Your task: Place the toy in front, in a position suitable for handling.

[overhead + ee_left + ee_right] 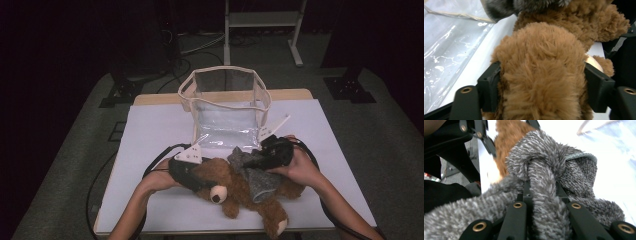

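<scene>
So there's a fluffy brown teddy bear (pixel 235 192) lying on its back on the pale lavender table cover (pixel 150 140), down at about 6 o'clock on the table, head toward the person's left. It's wearing a fuzzy grey knitted garment (pixel 250 172), bunched up over its chest.

The left gripper (pixel 192 177) sits at roughly 9 o'clock of the bear, with a thick bit of brown fur filling the gap between its two black jaws. In the left gripper view, the fur (pixel 541 72) bulges against both jaw faces, so the jaws look to be holding it, about halfway apart.

The right gripper (pixel 262 160) is at around 1 o'clock of the bear. In the right gripper view, its jaws are pinched nearly together on a fold of the grey fabric (pixel 544 182), which is pulled up into a ridge between them.

Behind the bear, toward 12 o'clock on the table, stands a clear plastic bag with cream trim (pixel 225 100), its top gaping, just beyond the grippers.
</scene>
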`<state>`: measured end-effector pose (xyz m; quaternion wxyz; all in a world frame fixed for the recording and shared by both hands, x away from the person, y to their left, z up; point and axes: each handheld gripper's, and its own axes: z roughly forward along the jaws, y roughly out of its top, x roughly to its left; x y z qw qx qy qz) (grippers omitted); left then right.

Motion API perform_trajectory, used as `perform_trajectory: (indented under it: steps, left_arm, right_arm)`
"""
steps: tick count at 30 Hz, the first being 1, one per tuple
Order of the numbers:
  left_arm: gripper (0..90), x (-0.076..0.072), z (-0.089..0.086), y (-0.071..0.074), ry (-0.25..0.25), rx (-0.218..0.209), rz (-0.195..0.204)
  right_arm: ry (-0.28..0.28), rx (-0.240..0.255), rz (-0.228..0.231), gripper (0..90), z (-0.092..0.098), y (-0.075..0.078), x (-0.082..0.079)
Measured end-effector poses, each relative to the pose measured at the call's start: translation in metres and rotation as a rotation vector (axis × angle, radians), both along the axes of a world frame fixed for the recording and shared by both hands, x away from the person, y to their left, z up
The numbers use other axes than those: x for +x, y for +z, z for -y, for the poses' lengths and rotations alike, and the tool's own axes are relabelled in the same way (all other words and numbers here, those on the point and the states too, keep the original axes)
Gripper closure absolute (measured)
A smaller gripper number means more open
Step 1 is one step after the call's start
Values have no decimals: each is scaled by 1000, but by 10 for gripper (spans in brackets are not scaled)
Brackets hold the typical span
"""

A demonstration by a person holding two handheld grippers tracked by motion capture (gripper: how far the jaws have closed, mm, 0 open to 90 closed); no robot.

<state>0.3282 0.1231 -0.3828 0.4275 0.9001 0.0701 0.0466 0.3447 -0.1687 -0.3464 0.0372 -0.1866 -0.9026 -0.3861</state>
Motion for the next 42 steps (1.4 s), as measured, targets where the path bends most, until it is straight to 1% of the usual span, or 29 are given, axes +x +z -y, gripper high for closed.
perform_trajectory:
  steps: [1,2,3,4,5,7,9,10,11,13,14,15,16,17,19,20,22,23,26,27,29,30,31,32,33,35,37,40,42]
  left_arm:
    - [250,0,0,0,0,0,0]
    - [227,1,-5,1,20,-10,-8]
    - [211,1,-5,1,20,-10,-8]
    - [206,2,-13,1,42,-40,-23]
    - [214,2,-17,0,51,-54,-36]
    - [290,1,-21,-3,46,-71,-47]
    - [367,1,-22,-3,43,-69,-46]
    - [390,2,-20,-5,42,-78,-50]
    - [404,2,-20,-5,42,-78,-50]
    - [416,4,-18,-4,37,-81,-53]
    - [422,4,-16,-3,32,-79,-48]
    - [424,4,-16,-3,32,-79,-48]
    - [426,4,-14,-2,29,-81,-42]
    - [428,4,-14,-2,29,-81,-42]
    - [428,3,-13,-2,31,-80,-36]
    - [428,3,-13,-3,33,-80,-38]
    - [427,2,-15,-5,41,-73,-38]
    - [422,2,-16,-7,44,-83,-46]
    - [418,1,-16,-7,44,-85,-43]
    - [414,1,-15,-6,44,-80,-40]
    - [410,1,-14,-5,40,-74,-34]
    - [411,2,-13,-4,34,-73,-34]
    - [411,2,-13,-4,34,-73,-34]
    - [411,2,-12,-4,34,-68,-36]
    - [410,2,-11,-4,34,-67,-36]
    - [408,2,-11,-3,32,-55,-34]
    - [407,1,-12,-4,38,-55,-35]
    - [403,1,-14,-4,40,-47,-30]
    - [402,1,-16,-4,39,-52,-33]
  right_arm:
    - [0,0,0,771,0,0,0]
    - [-26,-5,-13,773,10,-4,-1]
    - [-35,-10,-20,773,13,-5,-1]
    - [-35,-10,-24,774,15,-6,-1]
    - [-39,-16,-32,774,16,-6,-1]
    - [-28,-37,-28,773,14,-3,-1]
    - [-9,-54,-12,773,7,7,0]
    - [4,-57,0,773,3,13,1]
    - [4,-57,0,773,3,13,1]
    - [38,-56,32,773,-12,29,4]
    - [72,-58,45,773,-28,36,5]
    - [72,-58,45,773,-28,36,5]
    - [108,-73,55,773,-48,37,5]
    - [108,-73,55,773,-48,37,5]
    - [142,-88,51,772,-69,32,7]
    - [150,-93,50,772,-75,29,8]
    - [153,-91,36,772,-86,21,11]
    - [151,-80,23,773,-89,14,13]
    - [144,-82,20,773,-86,13,13]
    - [137,-91,28,773,-81,13,13]
    - [122,-103,22,773,-73,12,13]
    - [99,-106,15,773,-64,11,14]
    - [99,-106,15,773,-64,11,14]
    - [90,-92,9,772,-62,12,14]
    - [92,-89,26,772,-64,13,13]
    - [102,-79,23,772,-70,14,11]
    - [120,-96,32,772,-74,13,10]
    - [110,-123,29,772,-64,12,11]
    - [96,-139,34,771,-52,10,9]
